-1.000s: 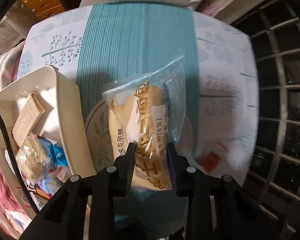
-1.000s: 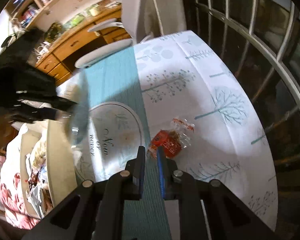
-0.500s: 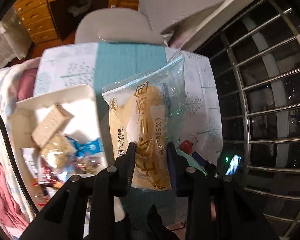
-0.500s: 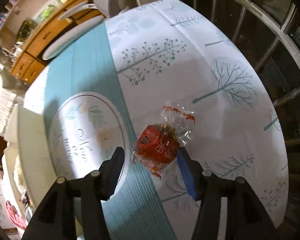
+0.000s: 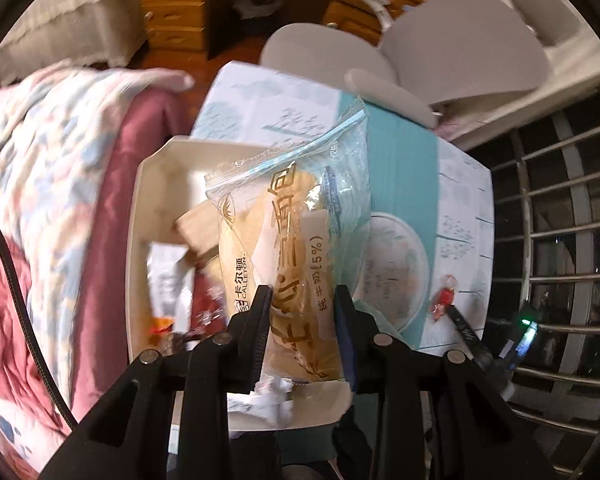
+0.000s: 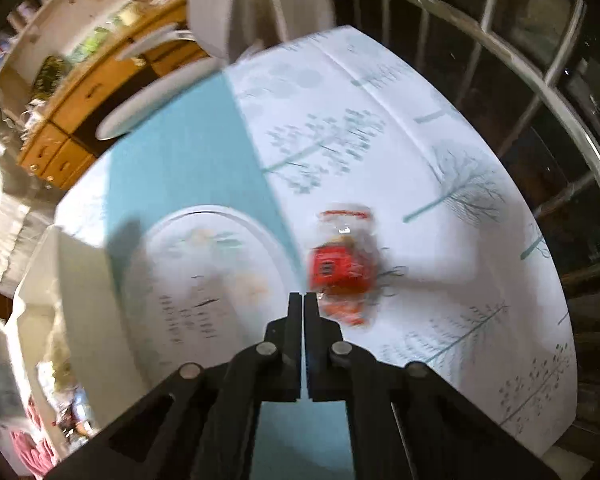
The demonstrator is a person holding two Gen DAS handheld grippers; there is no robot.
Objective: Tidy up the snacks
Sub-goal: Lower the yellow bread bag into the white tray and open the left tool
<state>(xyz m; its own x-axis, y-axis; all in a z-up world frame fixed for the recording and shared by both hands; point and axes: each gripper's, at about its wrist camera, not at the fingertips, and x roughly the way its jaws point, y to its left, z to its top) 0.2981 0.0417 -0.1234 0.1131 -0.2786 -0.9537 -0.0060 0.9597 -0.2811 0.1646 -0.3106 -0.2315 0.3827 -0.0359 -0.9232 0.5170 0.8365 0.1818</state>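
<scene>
Left wrist view: my left gripper (image 5: 300, 300) pinches the bread packet (image 5: 288, 240) low, letting it hang over the white bin (image 5: 140, 216) for dropping. Right wrist view alone shows my right gripper (image 6: 303, 300) closed empty, red candy (image 6: 340, 268) just beside it on the tablecloth (image 6: 440, 140).

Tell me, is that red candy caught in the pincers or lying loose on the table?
Loose. The red candy lies on the tablecloth beside the right gripper, whose jaws are shut together with nothing between.
</scene>
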